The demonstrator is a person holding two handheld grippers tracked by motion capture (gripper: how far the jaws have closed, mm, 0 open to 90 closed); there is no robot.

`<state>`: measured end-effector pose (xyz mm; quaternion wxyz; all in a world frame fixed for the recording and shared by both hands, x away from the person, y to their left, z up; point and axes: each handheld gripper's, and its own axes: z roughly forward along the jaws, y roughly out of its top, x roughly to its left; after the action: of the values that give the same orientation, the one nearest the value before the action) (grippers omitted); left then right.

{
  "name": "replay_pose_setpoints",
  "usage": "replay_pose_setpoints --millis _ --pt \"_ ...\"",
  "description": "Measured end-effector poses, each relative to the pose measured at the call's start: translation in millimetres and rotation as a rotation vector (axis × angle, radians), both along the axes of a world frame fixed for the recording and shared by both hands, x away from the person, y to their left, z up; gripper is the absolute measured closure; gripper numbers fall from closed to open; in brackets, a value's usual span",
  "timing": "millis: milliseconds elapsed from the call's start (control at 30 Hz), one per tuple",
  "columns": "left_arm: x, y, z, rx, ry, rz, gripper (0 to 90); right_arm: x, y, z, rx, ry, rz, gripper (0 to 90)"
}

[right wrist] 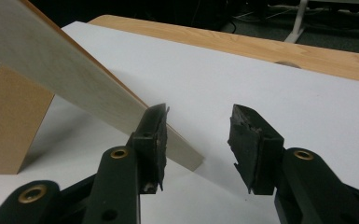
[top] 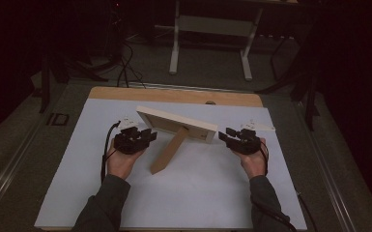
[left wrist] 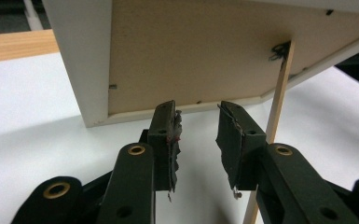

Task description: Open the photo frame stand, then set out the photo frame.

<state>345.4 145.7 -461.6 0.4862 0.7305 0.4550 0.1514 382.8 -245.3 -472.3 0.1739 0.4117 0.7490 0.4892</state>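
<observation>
On the white sheet covering the wooden table (top: 125, 93), a pale wooden picture frame (top: 174, 122) with a brown fibreboard back stands tilted, propped by its tan easel leg (top: 166, 153). Just beside its left end, the left claw (top: 147, 137), in the person's left hand (top: 121, 162), sits partly open with nothing between its black jaws. At the frame's right end, the right claw (top: 222, 135) gapes wide and empty, one jaw just beside the frame's edge.
</observation>
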Motion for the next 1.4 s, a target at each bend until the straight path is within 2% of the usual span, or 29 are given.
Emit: replay_pose_setpoints --millis 433,600,633,667,867,1133,1233,1267,1400 --pt "6.5 4.1 3.2 -0.018 0.003 0.007 68.5 6.4 -3.3 1.3 -0.021 0.004 -0.013 59.6" --pt "7.6 8.3 6.3 -0.004 -0.008 0.01 71.0 10.6 -2.1 2.3 -0.024 0.005 -0.029 73.5" --pt "7.6 8.3 6.3 -0.004 -0.008 0.01 72.0 10.6 -2.1 2.3 -0.024 0.005 -0.029 73.5" --pt "7.7 9.5 7.1 -0.006 -0.012 0.013 73.3 9.4 -0.9 2.5 -0.024 0.0 -0.049 78.4" --pt "9.7 11.4 10.5 -0.004 -0.03 0.03 81.3 12.1 2.5 0.0 -0.032 0.015 -0.08 88.7" --pt "16.5 10.3 9.3 -0.023 -0.018 0.059 89.6 17.2 10.8 -4.8 -0.033 0.035 -0.075 89.5" --pt "18.7 8.7 8.3 -0.014 -0.011 0.064 90.0 18.1 11.9 -4.9 -0.011 0.046 -0.068 89.6" --pt "19.7 6.9 7.7 -0.014 -0.011 0.072 90.0 18.6 12.4 -4.4 0.012 0.052 -0.06 89.6" --pt "21.7 2.8 7.1 -0.017 -0.008 0.084 90.0 19.0 11.9 -3.0 0.03 0.053 -0.057 89.6"
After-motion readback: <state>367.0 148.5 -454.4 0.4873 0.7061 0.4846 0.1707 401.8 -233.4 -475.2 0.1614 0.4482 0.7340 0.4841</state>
